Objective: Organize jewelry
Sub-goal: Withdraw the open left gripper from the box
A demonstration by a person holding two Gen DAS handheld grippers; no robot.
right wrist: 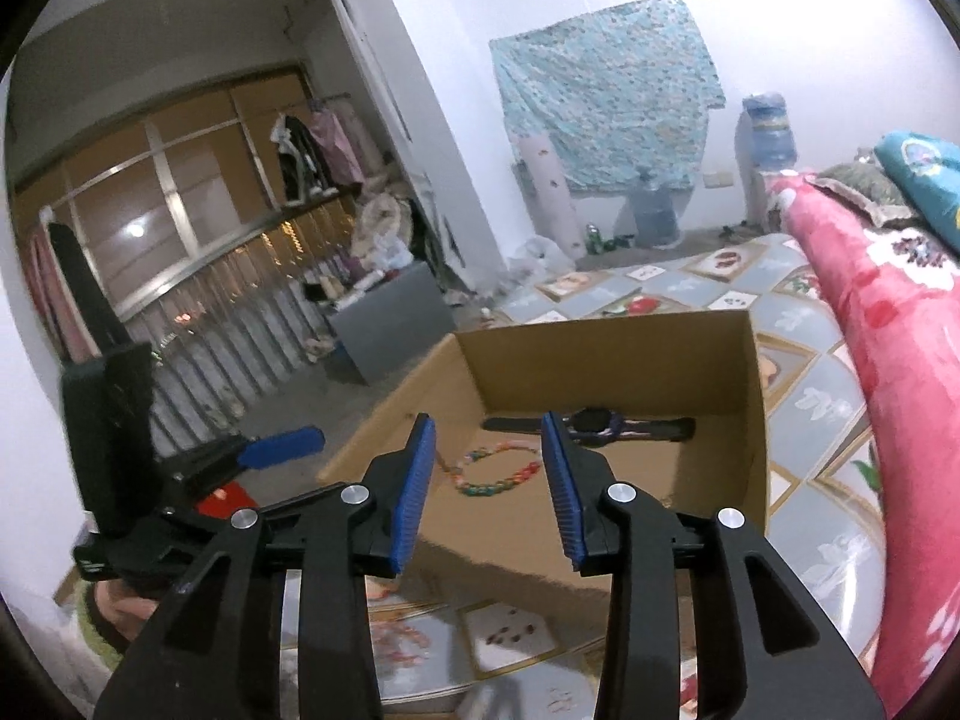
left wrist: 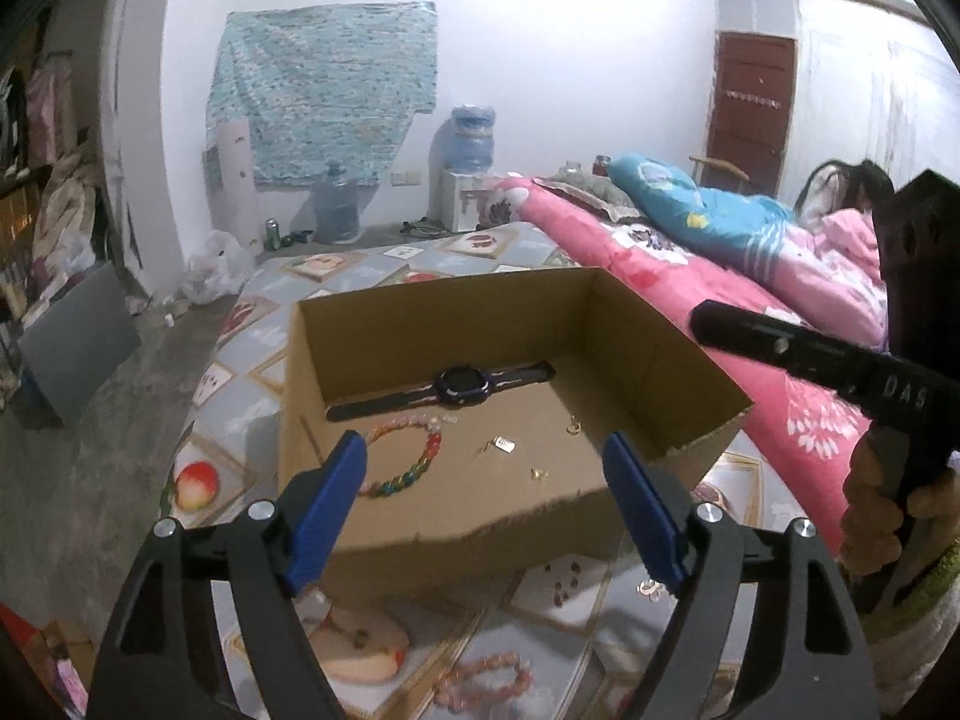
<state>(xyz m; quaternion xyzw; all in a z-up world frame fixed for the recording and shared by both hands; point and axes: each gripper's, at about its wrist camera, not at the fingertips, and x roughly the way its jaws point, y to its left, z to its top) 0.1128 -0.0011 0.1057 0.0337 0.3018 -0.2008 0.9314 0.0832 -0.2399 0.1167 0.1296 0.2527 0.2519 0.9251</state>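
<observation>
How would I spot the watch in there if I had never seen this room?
Find the open brown cardboard box on the patterned bed cover beside the pink floral blanket. Against the box's far inner wall lies the dark wristwatch with a round face and flat black strap, stretched out straight. The multicoloured bead bracelet beside it is a loop.
</observation>
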